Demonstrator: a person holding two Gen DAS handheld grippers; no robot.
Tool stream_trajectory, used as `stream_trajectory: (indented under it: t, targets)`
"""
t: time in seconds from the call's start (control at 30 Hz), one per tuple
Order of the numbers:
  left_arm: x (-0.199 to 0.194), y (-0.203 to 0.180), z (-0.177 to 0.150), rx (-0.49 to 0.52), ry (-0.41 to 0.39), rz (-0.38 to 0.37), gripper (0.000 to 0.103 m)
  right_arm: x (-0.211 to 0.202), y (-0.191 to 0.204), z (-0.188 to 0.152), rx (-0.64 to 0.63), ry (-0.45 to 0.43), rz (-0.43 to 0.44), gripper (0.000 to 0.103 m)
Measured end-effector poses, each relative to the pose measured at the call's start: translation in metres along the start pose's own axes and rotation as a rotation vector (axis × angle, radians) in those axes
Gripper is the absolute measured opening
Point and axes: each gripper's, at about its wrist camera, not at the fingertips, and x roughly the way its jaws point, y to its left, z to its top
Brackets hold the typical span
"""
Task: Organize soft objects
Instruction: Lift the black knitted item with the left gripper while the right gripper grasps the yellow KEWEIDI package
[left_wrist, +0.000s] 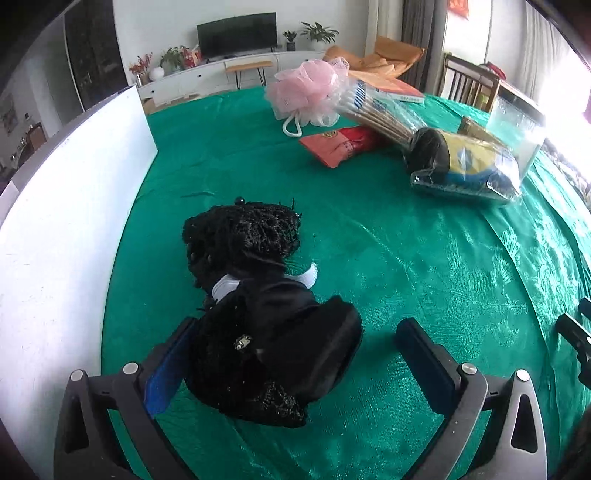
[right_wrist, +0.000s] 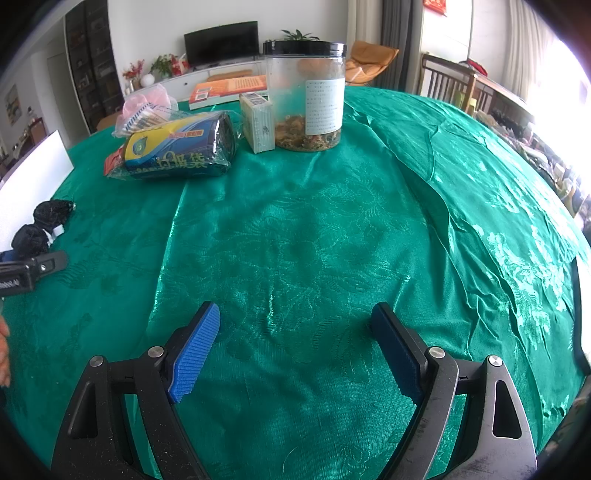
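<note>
A black soft bundle of mesh and fabric (left_wrist: 255, 306) lies on the green tablecloth (left_wrist: 406, 258), next to a white board (left_wrist: 55, 229). My left gripper (left_wrist: 299, 354) is open; the bundle's near end lies between its fingers, against the left pad (left_wrist: 166, 373). The bundle also shows in the right wrist view (right_wrist: 40, 225) at far left. A pink bath pouf (left_wrist: 306, 88) sits at the far side. My right gripper (right_wrist: 295, 347) is open and empty over bare cloth.
A bagged pack of cotton swabs (left_wrist: 376, 110), a red packet (left_wrist: 340, 144) and a bagged roll of rubbish bags (right_wrist: 177, 147) lie at the far side. A clear jar with a black lid (right_wrist: 306, 96), a small box (right_wrist: 258, 122) and a book (right_wrist: 229, 90) stand behind.
</note>
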Motion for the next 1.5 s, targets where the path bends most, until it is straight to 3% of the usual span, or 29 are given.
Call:
stream_trajectory:
  t: [0.23, 0.33, 0.43, 0.57, 0.73, 0.77, 0.83, 0.87, 0.9, 0.97, 1.07, 1.17, 1.3, 1.33, 1.37, 1.43, 1.5]
  targets:
    - [0.002, 0.004, 0.001, -0.024, -0.018, 0.021, 0.103, -0.001, -0.001, 0.0, 0.006, 0.0, 0.01, 0.087]
    - [0.002, 0.004, 0.0, -0.026, -0.019, 0.022, 0.103, -0.001, -0.01, 0.012, 0.099, -0.023, 0.15, 0.087]
    - [0.002, 0.005, 0.0, -0.026, -0.018, 0.021, 0.103, 0.016, -0.008, 0.051, 0.149, -0.022, 0.234, 0.087]
    - [0.0, 0.005, 0.0, -0.025, -0.019, 0.019, 0.103, 0.046, 0.011, 0.108, 0.125, -0.026, 0.334, 0.087]
    - [0.0, 0.004, 0.0, -0.026, -0.018, 0.019, 0.103, 0.071, 0.041, 0.13, 0.042, 0.015, 0.564, 0.087]
    - [0.0, 0.004, 0.0, -0.026, -0.018, 0.019, 0.103, 0.069, 0.048, 0.128, -0.001, 0.045, 0.607, 0.087]
    - [0.001, 0.004, 0.0, -0.026, -0.018, 0.019, 0.103, 0.062, 0.063, 0.117, -0.095, 0.185, 0.83, 0.087]
    - [0.0, 0.004, 0.0, -0.027, -0.018, 0.018, 0.103, 0.054, 0.071, 0.111, -0.153, 0.238, 0.889, 0.084]
    - [0.001, 0.004, 0.0, -0.027, -0.017, 0.018, 0.103, 0.041, 0.078, 0.106, -0.244, 0.237, 0.86, 0.084]
    - [0.001, 0.004, 0.001, -0.026, -0.015, 0.016, 0.103, 0.019, 0.092, 0.107, -0.399, 0.157, 0.634, 0.086]
    - [0.001, 0.003, 0.001, -0.017, -0.007, 0.013, 0.103, 0.02, 0.108, 0.127, -0.427, 0.112, 0.392, 0.086]
    - [0.002, 0.004, 0.006, 0.004, 0.034, -0.002, 0.103, 0.036, 0.139, 0.144, -0.477, 0.105, 0.339, 0.086]
    - [-0.002, 0.01, 0.012, -0.032, 0.078, -0.023, 0.103, 0.086, 0.179, 0.139, -0.613, 0.224, 0.165, 0.085]
    - [-0.007, 0.014, 0.013, -0.059, 0.069, -0.038, 0.103, 0.093, 0.185, 0.135, -0.65, 0.227, 0.129, 0.082]
    - [-0.011, 0.019, 0.014, -0.091, 0.054, -0.056, 0.103, 0.094, 0.183, 0.132, -0.651, 0.212, 0.094, 0.066]
    - [-0.014, 0.03, 0.016, -0.153, 0.041, -0.082, 0.102, 0.086, 0.165, 0.139, -0.512, 0.23, 0.164, 0.061]
    - [-0.01, 0.04, 0.017, -0.209, 0.042, -0.107, 0.094, 0.074, 0.142, 0.136, -0.39, 0.256, 0.235, 0.06]
